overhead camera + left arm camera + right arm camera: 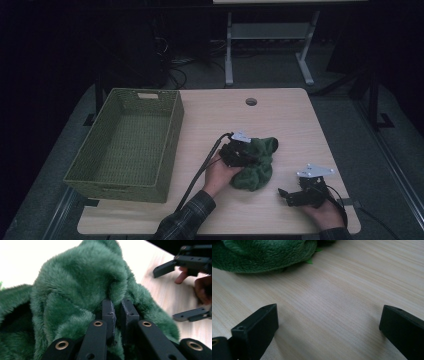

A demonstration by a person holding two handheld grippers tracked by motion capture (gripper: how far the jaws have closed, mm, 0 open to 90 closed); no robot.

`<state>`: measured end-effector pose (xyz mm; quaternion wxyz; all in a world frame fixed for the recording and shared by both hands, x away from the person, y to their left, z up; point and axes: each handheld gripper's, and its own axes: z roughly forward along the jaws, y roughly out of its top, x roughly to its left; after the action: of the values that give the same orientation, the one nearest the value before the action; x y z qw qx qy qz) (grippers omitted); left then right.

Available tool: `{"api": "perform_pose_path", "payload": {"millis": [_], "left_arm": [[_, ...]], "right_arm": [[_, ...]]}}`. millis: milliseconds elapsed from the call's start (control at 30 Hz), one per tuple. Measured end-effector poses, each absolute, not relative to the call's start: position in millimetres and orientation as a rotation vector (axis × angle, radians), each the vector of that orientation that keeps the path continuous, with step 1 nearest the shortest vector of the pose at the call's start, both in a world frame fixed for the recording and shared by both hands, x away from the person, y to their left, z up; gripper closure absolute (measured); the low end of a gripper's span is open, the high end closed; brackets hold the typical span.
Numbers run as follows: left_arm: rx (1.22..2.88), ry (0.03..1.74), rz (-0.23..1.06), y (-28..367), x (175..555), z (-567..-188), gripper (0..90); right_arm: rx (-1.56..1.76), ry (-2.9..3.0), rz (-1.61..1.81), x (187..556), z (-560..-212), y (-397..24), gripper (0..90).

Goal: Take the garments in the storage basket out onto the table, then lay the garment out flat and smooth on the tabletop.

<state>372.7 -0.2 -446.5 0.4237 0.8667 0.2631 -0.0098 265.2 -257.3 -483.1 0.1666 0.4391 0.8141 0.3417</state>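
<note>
Jaws of the left gripper (117,308) pinch a fold of the green plush cloth (257,159), heaped mid-table beside the wicker basket (172,127). Right gripper (286,194) rests with jaws spread over bare table (342,297) near the front edge, just apart from the cloth.

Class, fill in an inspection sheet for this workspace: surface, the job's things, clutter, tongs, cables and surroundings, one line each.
Surface: light wooden table with a round hole near its far edge.
Job's things: green fluffy cloth bunched at mid-table; green woven basket at the left, nothing seen inside.
Clutter: nothing seen.
Tongs: left tongs shut on a fold of the cloth; right tongs open, low over bare wood beside the cloth.
Cables: black cable trails from the left tongs towards the near edge; another loops by the right hand.
Surroundings: dark room, grey floor, a white table frame behind.
</note>
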Motion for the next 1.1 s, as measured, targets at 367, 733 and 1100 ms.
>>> {"api": "perform_pose_path", "payload": {"millis": [367, 733, 1100], "left_arm": [[2.187, 0.637, 0.005, -0.3, 375.2, -445.7, 64.3], [2.19, 0.595, 0.053, 21.3, 367.2, -423.9, 32.9], [2.157, 0.612, 0.083, 60.5, 355.0, -416.1, 22.9]], "right_arm": [[1.246, 2.318, 0.974, 265.4, -483.2, -257.5, 1.8], [1.247, 2.318, 0.974, 265.4, -483.1, -257.4, 1.8], [1.238, 2.323, 0.978, 265.9, -483.1, -257.3, 1.8]]}}
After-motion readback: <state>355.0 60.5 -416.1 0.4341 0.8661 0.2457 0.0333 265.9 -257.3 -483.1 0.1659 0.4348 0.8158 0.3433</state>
